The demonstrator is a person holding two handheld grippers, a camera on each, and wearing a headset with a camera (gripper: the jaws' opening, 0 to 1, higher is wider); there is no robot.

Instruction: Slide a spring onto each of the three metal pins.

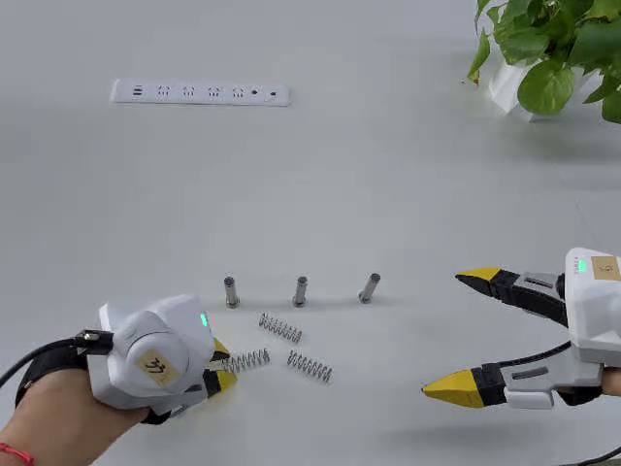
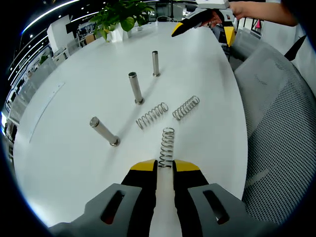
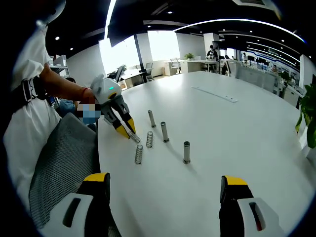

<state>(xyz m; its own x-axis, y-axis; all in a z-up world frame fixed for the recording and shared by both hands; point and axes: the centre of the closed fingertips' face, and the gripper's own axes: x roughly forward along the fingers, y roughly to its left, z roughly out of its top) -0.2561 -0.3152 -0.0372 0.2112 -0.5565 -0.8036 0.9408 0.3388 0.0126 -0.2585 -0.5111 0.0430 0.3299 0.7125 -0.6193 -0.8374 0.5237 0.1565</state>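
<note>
Left claw (image 2: 166,165) seemingly pinches a spring (image 2: 168,143), plainer in left gripper view than head view; right claw (image 1: 441,333) gapes wide.

a white power strip (image 1: 200,93) and a potted plant (image 1: 548,53) sit on the table (image 1: 388,175).

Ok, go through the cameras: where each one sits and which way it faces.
Head view: above the bench, looking down at the pins; left claw, right claw and left hand show.
Left gripper view: on the left claw, shut on a spring, facing the plant.
Right gripper view: on the open right claw, facing the person's torso.
Both gripper views share the pins and the opposite claw.
</note>
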